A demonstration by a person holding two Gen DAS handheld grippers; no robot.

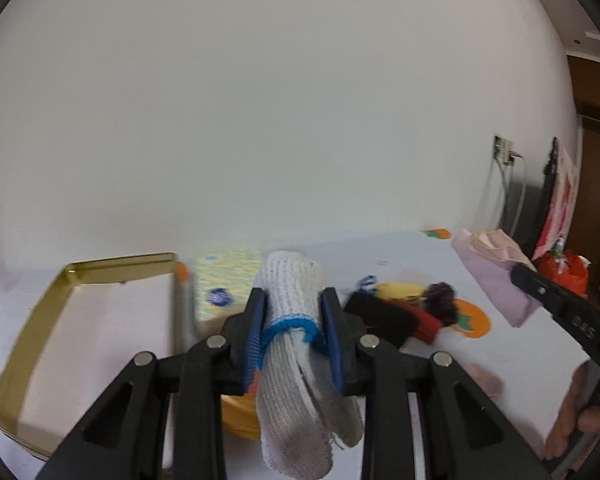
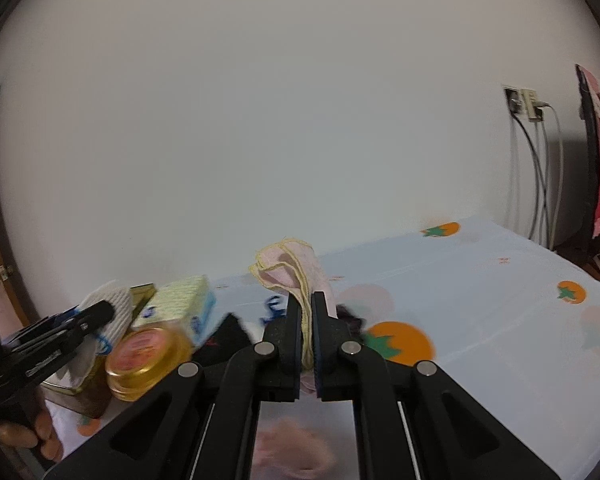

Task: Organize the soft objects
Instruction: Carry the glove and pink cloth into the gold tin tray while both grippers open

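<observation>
Knitted white glove (image 1: 296, 344) sits clamped in the left claw (image 1: 294, 332), beside an open gold tin (image 1: 32, 332) edge. Right claw (image 2: 306, 332) pinches a pink cloth (image 2: 296, 276); bare worktop (image 2: 500, 320) lies to its right. Labels are too blurred to read.

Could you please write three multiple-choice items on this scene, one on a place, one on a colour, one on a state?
1. Where does the gold tin lie in the left wrist view?
A. left of the glove
B. right of the glove
C. on the wall

2. What colour is the band round the knitted glove?
A. red
B. blue
C. green

3. How does the right gripper stand?
A. open and empty
B. shut on the pink cloth
C. shut on the jar

Answers: 1 A, the tin sits left of the glove held in the left gripper. 2 B, a blue band circles it. 3 B, the pink cloth sticks up between closed fingers.
</observation>
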